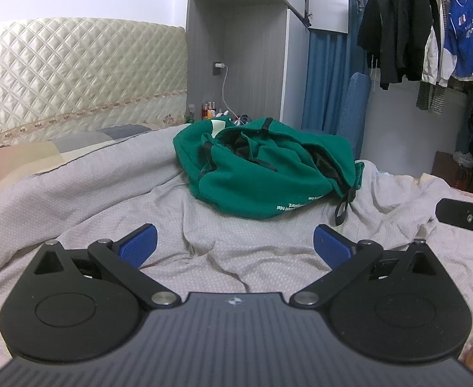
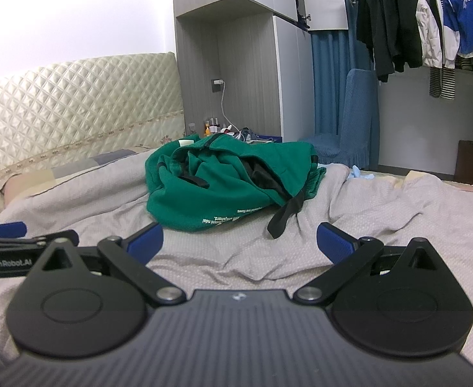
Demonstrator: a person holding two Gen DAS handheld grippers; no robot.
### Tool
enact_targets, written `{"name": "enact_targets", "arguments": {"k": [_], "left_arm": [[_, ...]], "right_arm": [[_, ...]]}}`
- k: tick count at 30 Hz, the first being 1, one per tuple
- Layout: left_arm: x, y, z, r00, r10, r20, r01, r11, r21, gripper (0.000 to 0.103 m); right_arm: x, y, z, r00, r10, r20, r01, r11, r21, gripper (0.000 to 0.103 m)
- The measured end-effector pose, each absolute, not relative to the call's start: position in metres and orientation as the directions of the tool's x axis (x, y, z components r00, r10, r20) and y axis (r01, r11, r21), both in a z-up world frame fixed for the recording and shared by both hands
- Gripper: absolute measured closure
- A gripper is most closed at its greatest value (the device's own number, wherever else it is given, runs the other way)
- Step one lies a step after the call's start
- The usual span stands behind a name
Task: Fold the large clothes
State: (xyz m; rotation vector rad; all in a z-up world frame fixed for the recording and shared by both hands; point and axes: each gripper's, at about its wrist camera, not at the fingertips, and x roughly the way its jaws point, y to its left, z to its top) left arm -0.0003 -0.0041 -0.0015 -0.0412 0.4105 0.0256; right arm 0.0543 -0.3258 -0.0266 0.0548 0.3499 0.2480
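Note:
A crumpled green garment [image 1: 262,167] with black trim and a black drawstring lies heaped on the grey bed cover [image 1: 204,245]. It also shows in the right wrist view [image 2: 226,183]. My left gripper [image 1: 235,245] is open and empty, hovering over the cover short of the heap. My right gripper [image 2: 239,243] is open and empty, also short of the heap. The left gripper's blue tip [image 2: 5,229] shows at the left edge of the right wrist view. Part of the right gripper [image 1: 468,217] shows at the right edge of the left wrist view.
A quilted cream headboard [image 1: 75,74] stands at the back left. A grey cabinet [image 1: 246,48] with small bottles is behind the bed. A blue chair [image 2: 352,129] and a rack of hanging clothes [image 2: 430,16] are at the right.

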Motion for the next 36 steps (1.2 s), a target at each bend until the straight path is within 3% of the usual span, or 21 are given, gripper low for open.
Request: {"name": "enact_targets", "arguments": {"k": [21, 27, 36], "left_arm": [[0.006, -0.005, -0.007, 0.927, -0.034, -0.374, 0.028, 0.999, -0.021, 0.000], [0.044, -0.006, 0.006, 0.906, -0.090, -0.413, 0.085, 0.996, -0.032, 0.000], [0.146, -0.009, 0.033, 0.900, -0.112, -0.422, 0.137, 0.990, 0.028, 0.000]], "right_arm": [[0.048, -0.323, -0.008, 0.925, 0.174, -0.338, -0.154, 0.984, 0.086, 0.000], [0.078, -0.334, 0.007, 0.898, 0.239, -0.371, -0.174, 0.964, 0.200, 0.000], [0.169, -0.335, 0.015, 0.856, 0.273, -0.439, -0.207, 0.959, 0.193, 0.005]]}}
